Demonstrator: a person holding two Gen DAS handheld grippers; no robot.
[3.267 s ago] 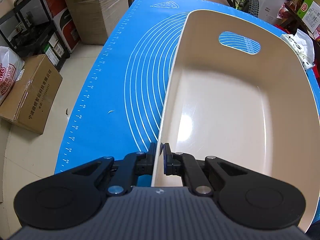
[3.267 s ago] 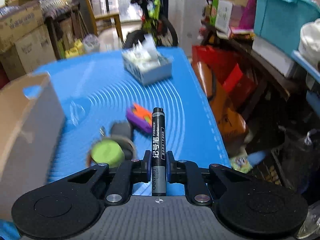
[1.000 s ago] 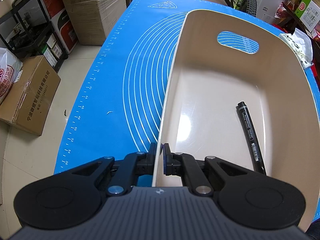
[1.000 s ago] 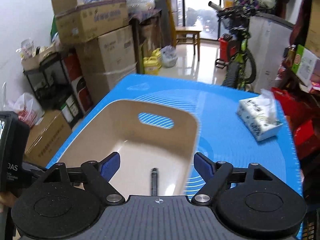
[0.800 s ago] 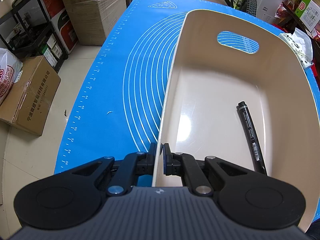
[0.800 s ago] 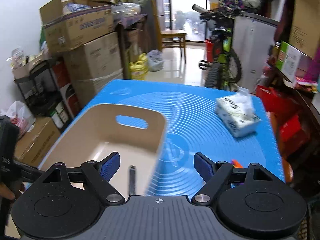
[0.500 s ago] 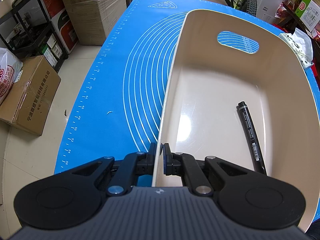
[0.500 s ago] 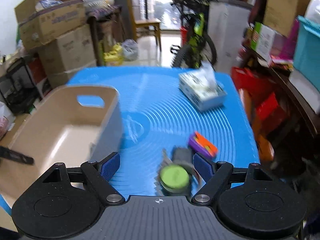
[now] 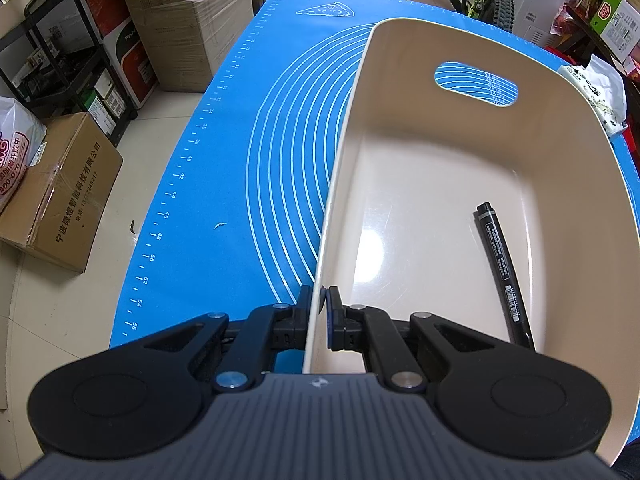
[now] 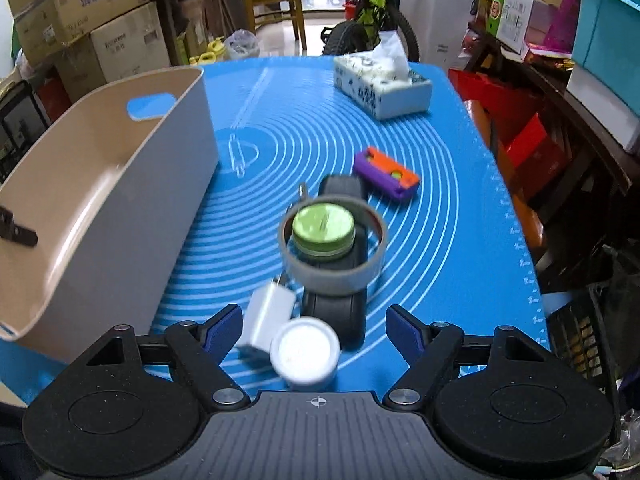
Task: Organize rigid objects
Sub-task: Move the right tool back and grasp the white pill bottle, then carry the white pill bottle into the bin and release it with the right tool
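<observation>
Broadly, the desk under its blue mat carries everything, and the beige bin takes up its left part, with bare mat running to the desk's left edge beyond it. Inside the bin, a black marker lies along the right wall, leaving most of the floor free for more items. The left gripper is clamped on the bin's near-left rim, one finger outside and one inside, so the bin should stay put as long as that pinch does not twist the thin wall. To the right of the bin sits a tight cluster: a grey ring around a green-lidded jar, a black roller-like piece under them, a white charger plug, a white round cap, and farther off a purple-and-orange block and a tissue box. The right gripper hovers over the cap and plug with jaws spread wide and nothing held. Crowding is the likely risk: closing here could catch two pieces at once or knock the stacked ring and jar. The desk's right edge is near, so a nudged round piece could roll off.
</observation>
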